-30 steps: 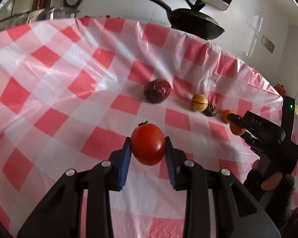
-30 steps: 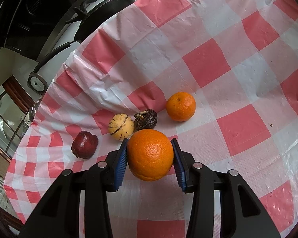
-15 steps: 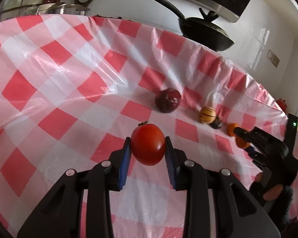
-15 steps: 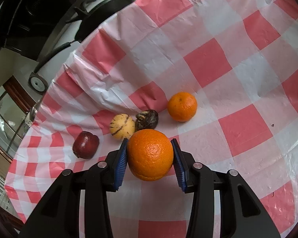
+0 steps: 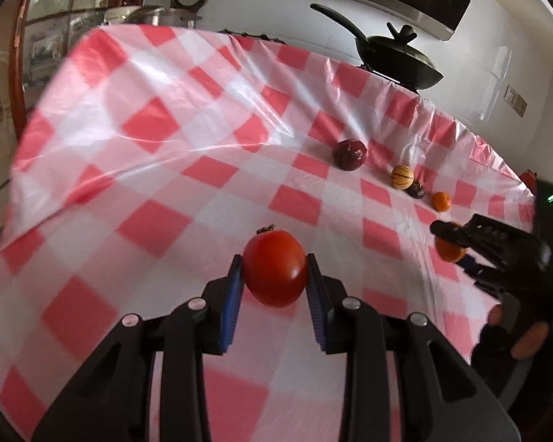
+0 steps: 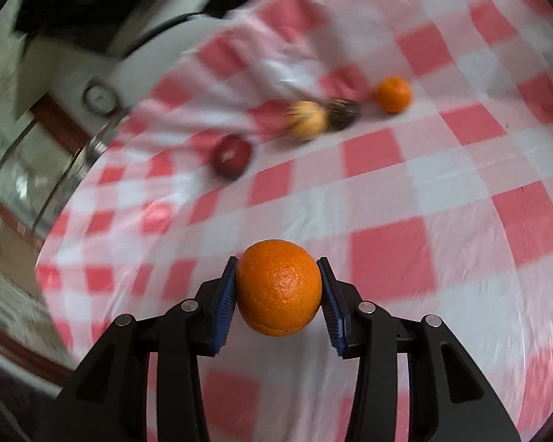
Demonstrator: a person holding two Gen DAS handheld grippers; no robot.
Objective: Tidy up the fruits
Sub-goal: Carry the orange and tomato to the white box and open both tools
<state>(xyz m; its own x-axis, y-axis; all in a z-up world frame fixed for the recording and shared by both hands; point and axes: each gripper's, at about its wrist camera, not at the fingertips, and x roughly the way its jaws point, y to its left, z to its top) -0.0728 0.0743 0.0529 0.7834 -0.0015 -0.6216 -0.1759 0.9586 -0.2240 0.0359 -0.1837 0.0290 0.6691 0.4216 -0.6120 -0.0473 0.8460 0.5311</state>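
Only your left wrist view is showing the wok (image 5: 398, 57) beyond the table. Your left gripper (image 5: 274, 283) is clamping a tomato (image 5: 274, 272) above the checked tablecloth (image 5: 147, 129); your right gripper (image 6: 278, 291) is clamping an orange (image 6: 278, 287).

The right wrist view was smeared: the dark red fruit (image 6: 231, 154), the striped yellow fruit (image 6: 308, 119) and the dark lump (image 6: 343, 113) beside it lost their detail. In the left wrist view, the right tongs (image 5: 447, 239) hid most of their orange (image 5: 450, 252).
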